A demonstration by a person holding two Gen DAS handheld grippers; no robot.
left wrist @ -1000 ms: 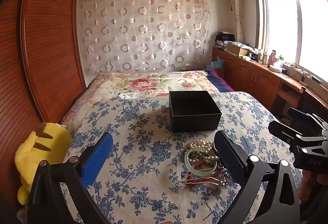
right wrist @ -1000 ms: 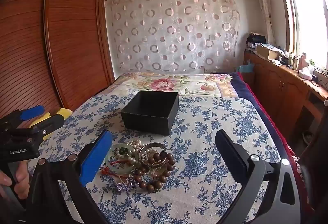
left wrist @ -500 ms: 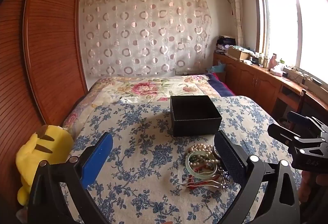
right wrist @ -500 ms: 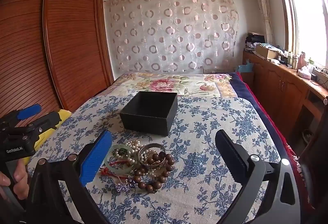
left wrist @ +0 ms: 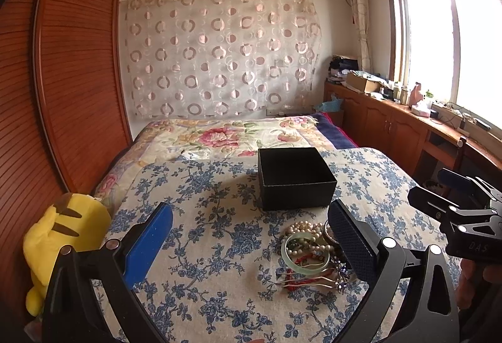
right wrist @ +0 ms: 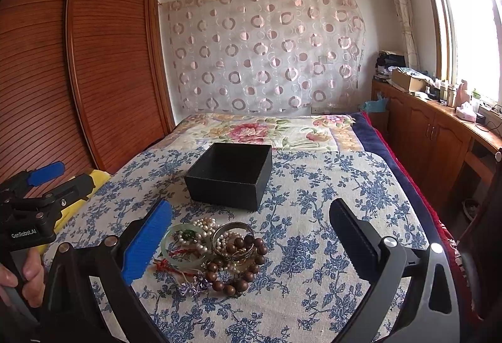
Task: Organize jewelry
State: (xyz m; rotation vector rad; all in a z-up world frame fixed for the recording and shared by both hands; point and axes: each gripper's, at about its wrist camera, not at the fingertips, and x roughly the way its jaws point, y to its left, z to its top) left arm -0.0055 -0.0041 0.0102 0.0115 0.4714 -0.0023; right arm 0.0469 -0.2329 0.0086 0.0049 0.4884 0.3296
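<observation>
A pile of jewelry [right wrist: 213, 252] lies on the blue-flowered bedspread: a pale green bangle [right wrist: 183, 245], pearls, a metal bangle and a brown bead bracelet [right wrist: 238, 274]. It also shows in the left wrist view [left wrist: 309, 255]. An open black box [right wrist: 232, 175] stands just behind the pile; it appears in the left wrist view too [left wrist: 295, 178]. My left gripper [left wrist: 251, 236] is open and empty, with the pile by its right finger. My right gripper [right wrist: 251, 236] is open and empty above the pile, which lies by its left finger.
A yellow plush toy [left wrist: 62, 236] lies at the bed's left edge beside a wooden wardrobe [left wrist: 62, 76]. A wooden cabinet run [right wrist: 439, 139] with clutter lines the right wall under the window. A floral quilt [right wrist: 266, 129] covers the far bed.
Both grippers have tilted up or drawn back slightly, so the box and the jewelry sit a little lower in both views. Nothing was grasped.
</observation>
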